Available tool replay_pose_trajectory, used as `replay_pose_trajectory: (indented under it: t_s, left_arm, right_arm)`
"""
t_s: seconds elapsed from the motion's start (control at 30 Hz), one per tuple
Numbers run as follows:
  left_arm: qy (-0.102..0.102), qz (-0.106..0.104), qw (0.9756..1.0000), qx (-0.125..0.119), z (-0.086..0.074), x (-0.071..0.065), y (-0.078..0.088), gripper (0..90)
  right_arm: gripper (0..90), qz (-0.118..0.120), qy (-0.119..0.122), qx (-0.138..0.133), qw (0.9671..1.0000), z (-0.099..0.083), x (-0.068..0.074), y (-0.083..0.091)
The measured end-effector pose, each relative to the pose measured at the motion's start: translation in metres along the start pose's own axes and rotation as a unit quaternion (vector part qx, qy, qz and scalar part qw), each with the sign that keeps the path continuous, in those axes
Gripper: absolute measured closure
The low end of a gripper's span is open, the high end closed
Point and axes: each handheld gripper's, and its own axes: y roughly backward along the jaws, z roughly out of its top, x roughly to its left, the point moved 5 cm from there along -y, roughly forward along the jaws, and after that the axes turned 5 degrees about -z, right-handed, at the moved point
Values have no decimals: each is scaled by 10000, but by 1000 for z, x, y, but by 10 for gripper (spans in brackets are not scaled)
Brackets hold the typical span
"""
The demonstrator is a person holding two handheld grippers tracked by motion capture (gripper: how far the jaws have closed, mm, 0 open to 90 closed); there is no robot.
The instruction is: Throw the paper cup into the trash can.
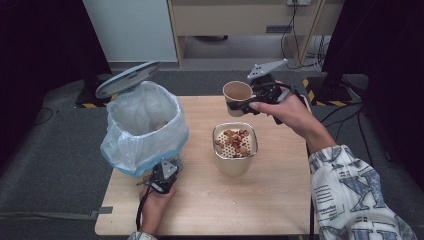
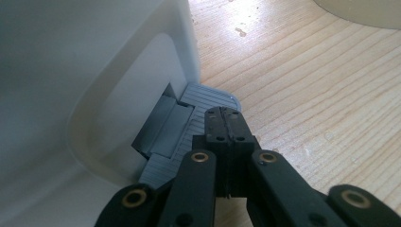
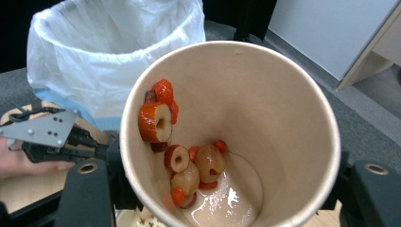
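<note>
Cup (image 3: 230,135) walls are thin paper, soft and wet inside, so keep your right gripper (image 1: 248,103) clamped lightly across its sides, up over the strainer (image 1: 235,148). Your left gripper (image 2: 223,126), jaws together, presses the bin pedal (image 2: 201,113). Fruit (image 3: 182,156) clings; bin (image 1: 142,125) contents are unclear.

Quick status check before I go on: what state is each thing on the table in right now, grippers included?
Pedal bin: lid up, white liner inside.
Pedal: under the shut left gripper.
Paper cup: clamped in the right gripper, tilted, some fruit pieces and liquid left inside.
Strainer container: upright on the table, fruit on its perforated insert.
</note>
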Motion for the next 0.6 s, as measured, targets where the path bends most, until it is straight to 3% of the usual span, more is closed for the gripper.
replay_pose_trajectory:
  t_s: [0.6]
  left_arm:
    - [-9,-8,10000,-1,0,0,0,894]
  right_arm:
    - [322,254,-10,-69,9997,39,34,-32]
